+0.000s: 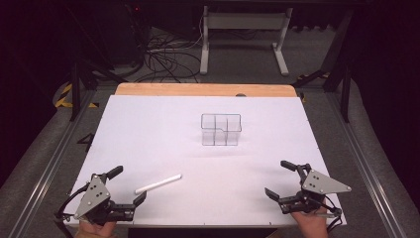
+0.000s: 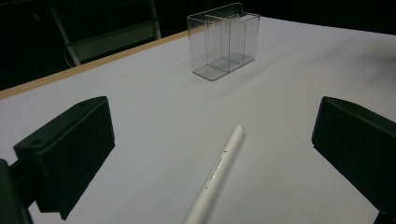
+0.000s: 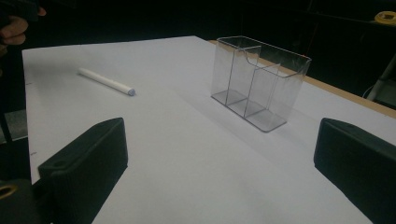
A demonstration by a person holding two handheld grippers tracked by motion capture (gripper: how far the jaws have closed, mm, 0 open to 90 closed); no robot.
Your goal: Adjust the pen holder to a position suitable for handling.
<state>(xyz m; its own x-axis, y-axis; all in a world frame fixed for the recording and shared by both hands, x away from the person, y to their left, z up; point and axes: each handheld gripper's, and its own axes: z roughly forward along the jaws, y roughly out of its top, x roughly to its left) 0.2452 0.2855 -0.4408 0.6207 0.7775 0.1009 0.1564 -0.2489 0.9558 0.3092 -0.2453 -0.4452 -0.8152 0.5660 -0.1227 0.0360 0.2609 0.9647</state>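
- White pen (image 1: 158, 183) lying flat on white tabletop (image 1: 148, 129), just ahead of left hand-held gripper (image 1: 119, 186), between its jaws' line of reach but untouched.
- In left gripper view, pen (image 2: 217, 175) running from bottom centre up toward clear organizer (image 2: 224, 39), tip pointing away from the jaws.
- Left hand-held gripper released, jaws spread wide, nothing held; low at near-left corner of tabletop.
- Right hand-held gripper (image 1: 285, 181) also released, jaws wide apart, nothing held; at near-right corner, well apart from pen.
- Clear organizer (image 1: 221, 130) upright, compartments divided by clear walls, well ahead of both hand-held grippers, nearer mid-tabletop.
- In right gripper view, organizer (image 3: 259, 86) ahead and slightly right, pen (image 3: 106, 81) far off to left.
- Hand (image 1: 94, 229) gripping left tool at bottom edge; other hand (image 1: 312, 225) on right tool.
- Wooden edge (image 1: 205, 89) at far side of tabletop.
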